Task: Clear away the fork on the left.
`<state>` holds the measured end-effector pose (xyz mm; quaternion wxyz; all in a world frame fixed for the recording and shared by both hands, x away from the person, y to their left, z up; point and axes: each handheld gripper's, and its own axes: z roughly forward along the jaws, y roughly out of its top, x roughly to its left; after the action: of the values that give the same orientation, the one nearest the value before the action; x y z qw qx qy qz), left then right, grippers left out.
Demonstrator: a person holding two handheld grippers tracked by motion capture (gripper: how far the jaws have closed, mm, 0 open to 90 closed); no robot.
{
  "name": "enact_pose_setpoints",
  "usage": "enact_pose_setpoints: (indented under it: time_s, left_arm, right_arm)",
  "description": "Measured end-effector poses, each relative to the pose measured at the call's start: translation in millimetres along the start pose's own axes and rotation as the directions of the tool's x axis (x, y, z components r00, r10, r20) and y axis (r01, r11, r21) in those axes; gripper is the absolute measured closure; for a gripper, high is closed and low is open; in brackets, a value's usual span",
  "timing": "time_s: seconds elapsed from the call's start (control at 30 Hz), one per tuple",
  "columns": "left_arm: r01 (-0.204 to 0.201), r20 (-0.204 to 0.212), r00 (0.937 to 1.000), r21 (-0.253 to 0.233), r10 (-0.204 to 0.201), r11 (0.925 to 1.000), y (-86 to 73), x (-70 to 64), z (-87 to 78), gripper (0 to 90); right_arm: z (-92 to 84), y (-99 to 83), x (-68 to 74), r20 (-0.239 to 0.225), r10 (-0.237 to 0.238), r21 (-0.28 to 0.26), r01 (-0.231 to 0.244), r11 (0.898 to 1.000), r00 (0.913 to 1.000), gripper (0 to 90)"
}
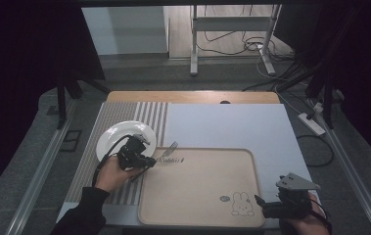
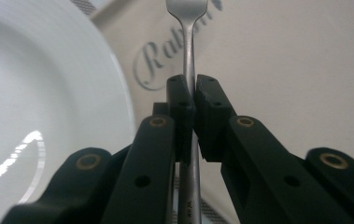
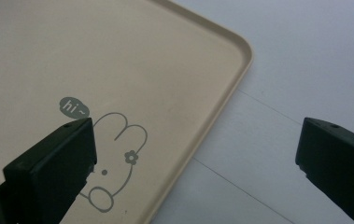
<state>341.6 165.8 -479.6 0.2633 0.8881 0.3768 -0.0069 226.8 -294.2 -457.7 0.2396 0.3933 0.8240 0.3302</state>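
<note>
A metal fork [image 2: 191, 51] is clamped by its handle between the jaws of my left gripper [image 2: 194, 91], tines pointing away over the top left corner of the beige tray [image 1: 197, 196]. In the high view the left gripper [image 1: 150, 160] sits at the tray's left edge, with the fork [image 1: 169, 148] sticking out to the right. A white plate [image 1: 112, 138] lies just behind and left of it on the striped mat [image 1: 124, 115]. My right gripper [image 3: 195, 158] stands open with nothing between its jaws, over the tray's near right corner by the rabbit drawing [image 3: 114, 158]; the high view has that right gripper [image 1: 260, 205] at the table's front edge.
The tray [image 3: 95, 56] lies on a pale blue-white table cover [image 1: 232, 125]. Beyond the table a metal stand [image 1: 232, 34] and cables lie on the floor. A power strip [image 1: 312, 123] lies on the floor at the right.
</note>
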Motion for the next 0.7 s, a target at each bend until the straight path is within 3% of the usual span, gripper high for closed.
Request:
enact_pose_setpoints:
  time_s: [0.7]
  left_arm:
    - [-0.042, 0.013, 0.9990, 0.057, 0.042, 0.9975, -7.1, -58.6, 30.6, 84.6]
  right_arm:
    - [-0.3, -0.2, 0.6, -0.002, -0.011, -0.004, 0.011, 1.000, 0.9999, 0.0]
